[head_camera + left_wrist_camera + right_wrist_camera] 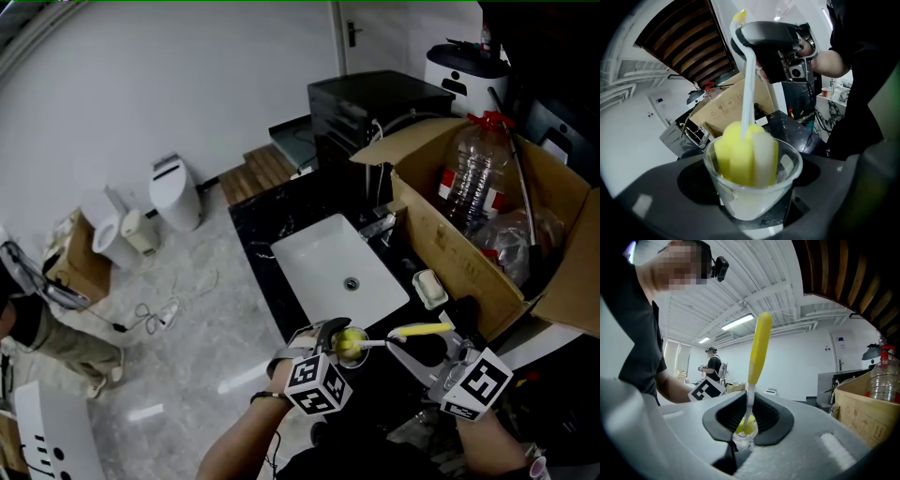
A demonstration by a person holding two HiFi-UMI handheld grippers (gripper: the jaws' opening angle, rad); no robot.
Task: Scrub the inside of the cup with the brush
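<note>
A clear glass cup sits between the dark jaws of my left gripper, which is shut on it. In the cup stands the brush's yellow-and-white sponge head, filling most of the inside. Its white stem runs up to my right gripper. In the right gripper view the yellow handle sticks up from between the jaws of my right gripper, shut on the stem, with the cup just beyond. In the head view both grippers meet over the black counter's front edge, cup at left, handle at right.
A white sink is set in the black counter just behind the cup. An open cardboard box with a plastic bottle stands at the right, a soap dish beside it. A black oven is further back. Floor lies left.
</note>
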